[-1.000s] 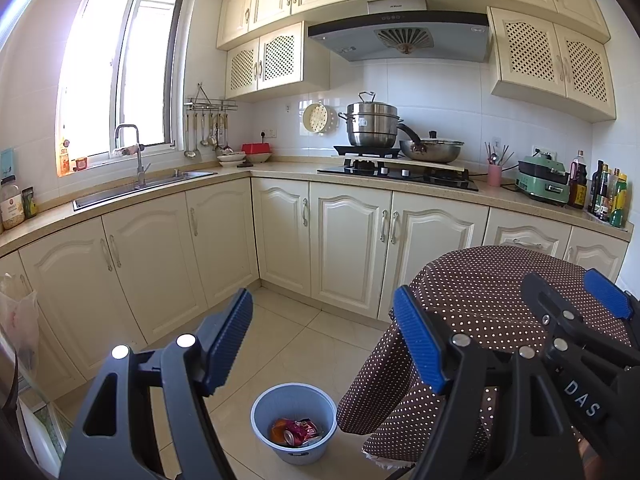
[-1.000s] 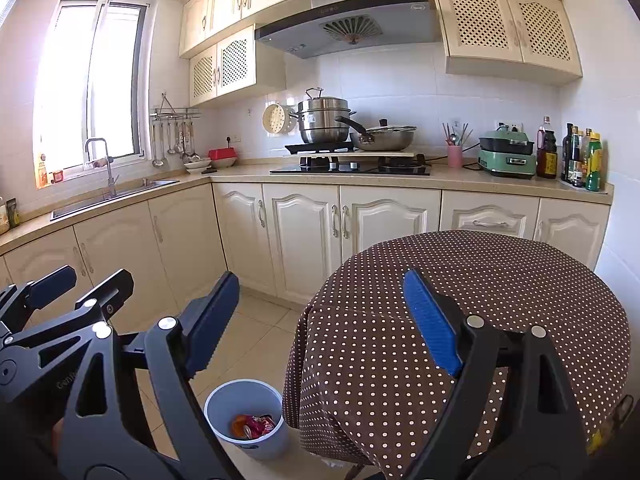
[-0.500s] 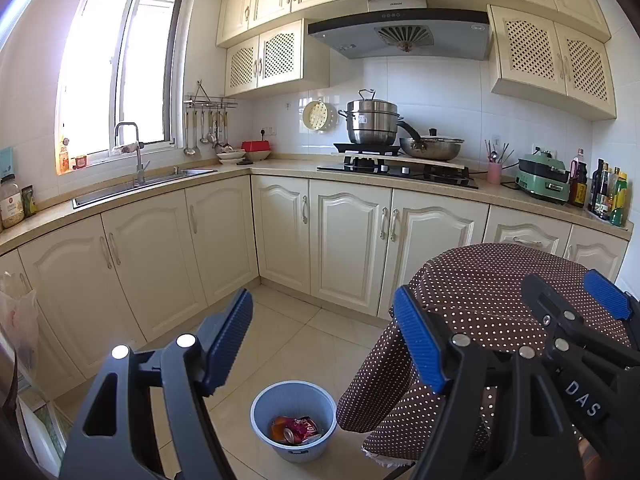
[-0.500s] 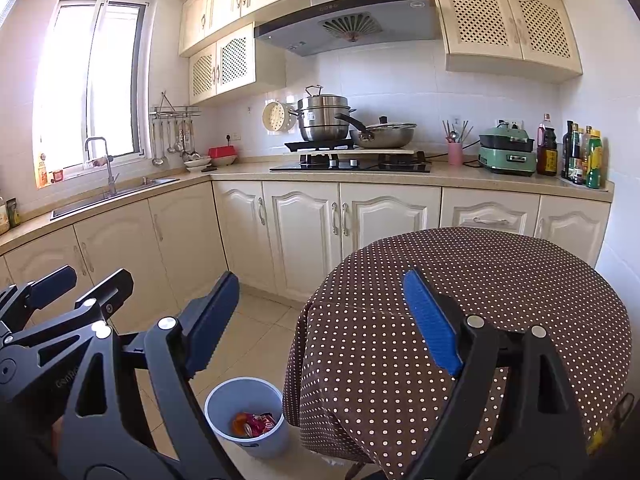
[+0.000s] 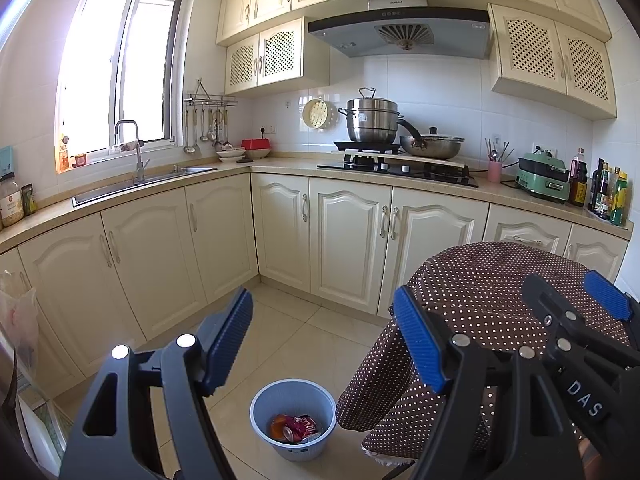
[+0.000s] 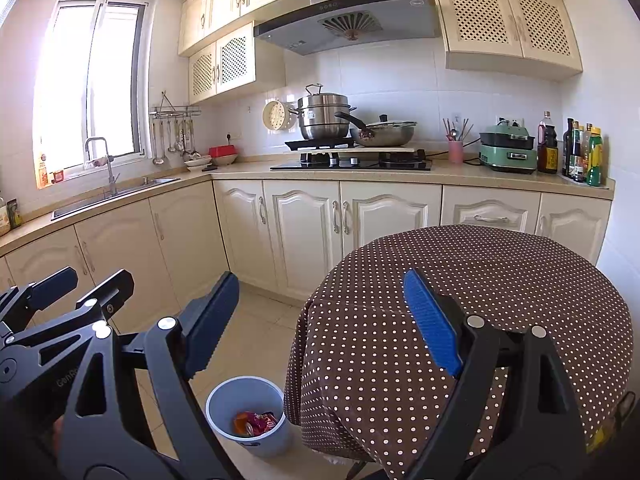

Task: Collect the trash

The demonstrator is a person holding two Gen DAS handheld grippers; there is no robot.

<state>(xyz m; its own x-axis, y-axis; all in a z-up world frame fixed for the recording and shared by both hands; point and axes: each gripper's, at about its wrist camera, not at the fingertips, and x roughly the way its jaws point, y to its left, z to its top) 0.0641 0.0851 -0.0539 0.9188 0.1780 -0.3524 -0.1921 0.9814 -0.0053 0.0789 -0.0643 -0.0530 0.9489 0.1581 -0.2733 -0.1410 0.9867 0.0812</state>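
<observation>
Jaws of left gripper [image 5: 322, 344] and right gripper [image 6: 320, 320] remain wide open, empty and unmoved; trash [image 5: 295, 428] lies in the bin [image 5: 260, 404] on the floor left of the table [image 6: 500, 280], suggesting collection is complete.

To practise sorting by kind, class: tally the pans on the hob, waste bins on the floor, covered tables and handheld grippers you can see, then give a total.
Pans on the hob: 2 (steamer pot, lidded wok)
Waste bins: 1 (blue bin)
Covered tables: 1 (dotted table)
Grippers: 2 (left gripper, right gripper, both open)
Total: 6
</observation>
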